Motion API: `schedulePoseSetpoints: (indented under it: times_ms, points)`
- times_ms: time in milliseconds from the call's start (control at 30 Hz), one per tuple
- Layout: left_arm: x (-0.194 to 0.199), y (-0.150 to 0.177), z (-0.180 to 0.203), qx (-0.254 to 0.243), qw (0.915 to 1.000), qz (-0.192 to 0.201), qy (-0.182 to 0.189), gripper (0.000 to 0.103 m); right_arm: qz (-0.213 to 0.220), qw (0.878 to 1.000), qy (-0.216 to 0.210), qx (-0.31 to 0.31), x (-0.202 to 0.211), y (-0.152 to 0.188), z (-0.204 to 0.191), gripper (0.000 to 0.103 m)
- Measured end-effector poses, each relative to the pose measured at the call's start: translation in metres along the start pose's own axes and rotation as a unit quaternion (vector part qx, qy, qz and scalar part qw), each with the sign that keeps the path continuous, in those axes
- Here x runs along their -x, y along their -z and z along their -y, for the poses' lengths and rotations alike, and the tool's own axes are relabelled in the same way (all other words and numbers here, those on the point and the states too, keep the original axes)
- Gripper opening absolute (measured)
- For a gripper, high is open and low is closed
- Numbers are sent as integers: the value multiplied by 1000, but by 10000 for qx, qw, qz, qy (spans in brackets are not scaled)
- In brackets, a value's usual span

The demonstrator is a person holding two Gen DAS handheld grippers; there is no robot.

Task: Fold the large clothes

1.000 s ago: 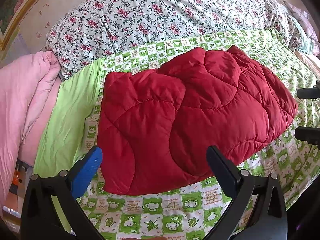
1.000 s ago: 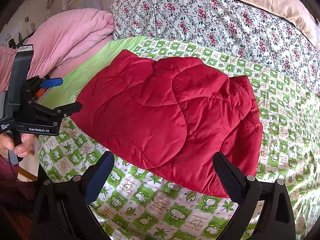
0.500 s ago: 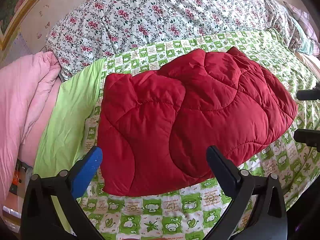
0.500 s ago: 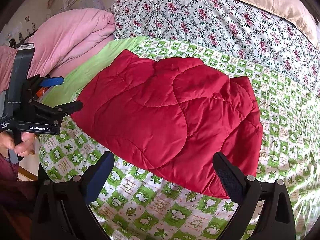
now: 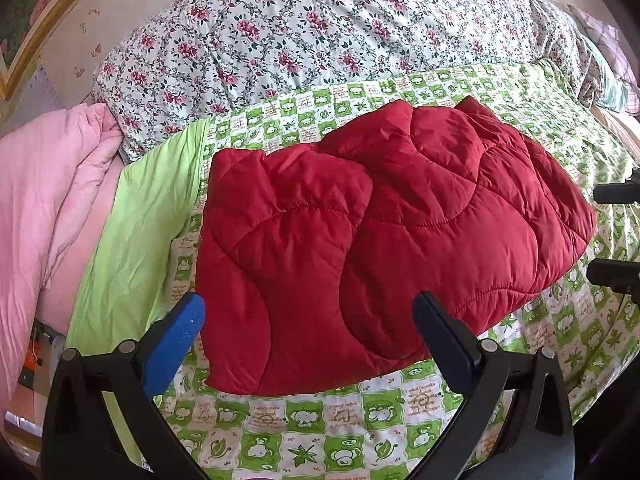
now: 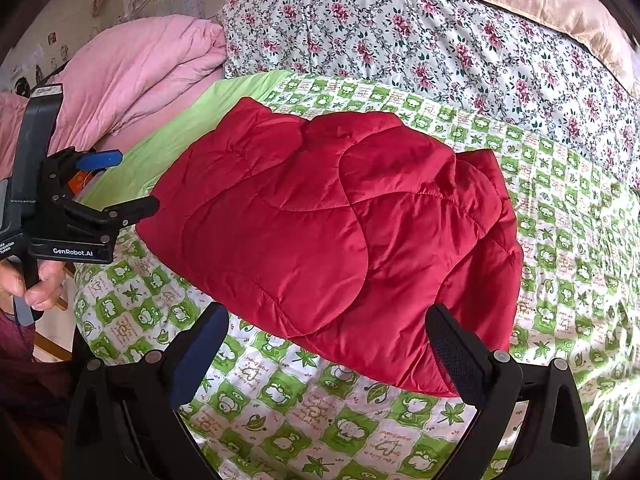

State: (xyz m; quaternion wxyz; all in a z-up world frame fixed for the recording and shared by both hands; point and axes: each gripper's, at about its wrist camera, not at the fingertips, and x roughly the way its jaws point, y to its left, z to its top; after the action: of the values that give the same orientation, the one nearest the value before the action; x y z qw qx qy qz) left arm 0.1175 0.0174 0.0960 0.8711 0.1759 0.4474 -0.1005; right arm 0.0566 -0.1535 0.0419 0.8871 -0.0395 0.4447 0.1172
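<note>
Left wrist view shows the red quilted jacket (image 5: 384, 240) already folded into a compact bundle on the green checked bedspread (image 5: 320, 432), so folding looks nearly finished. Left gripper (image 5: 308, 320) and right gripper (image 6: 324, 332) hover released, grasping nothing. Sleeves and collar are hidden inside.

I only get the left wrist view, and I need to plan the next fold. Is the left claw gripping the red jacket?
Observer: No. The right wrist view shows the left claw side-on. It is open with nothing between its fingers, beside the red jacket's corner.
Operator: And the right claw? I see only two tips.
Observer: The right claw is open and empty, above the jacket's near edge.
Operator: Who is steadying the left one?
Observer: A bare hand grips its handle below the body.
</note>
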Motion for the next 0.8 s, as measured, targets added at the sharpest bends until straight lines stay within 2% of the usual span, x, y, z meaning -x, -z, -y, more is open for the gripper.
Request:
schedulePoseSetpoints:
  times_ms: [400,800]
  points:
    - [0,-2,-1,-20,9999,81,-85,103,-37,10000,12,-1,-7,-3,6,100]
    - [-5,0,-11,190,9998,29,-94,103,16,10000,-88,-8,-11,-9,8,100]
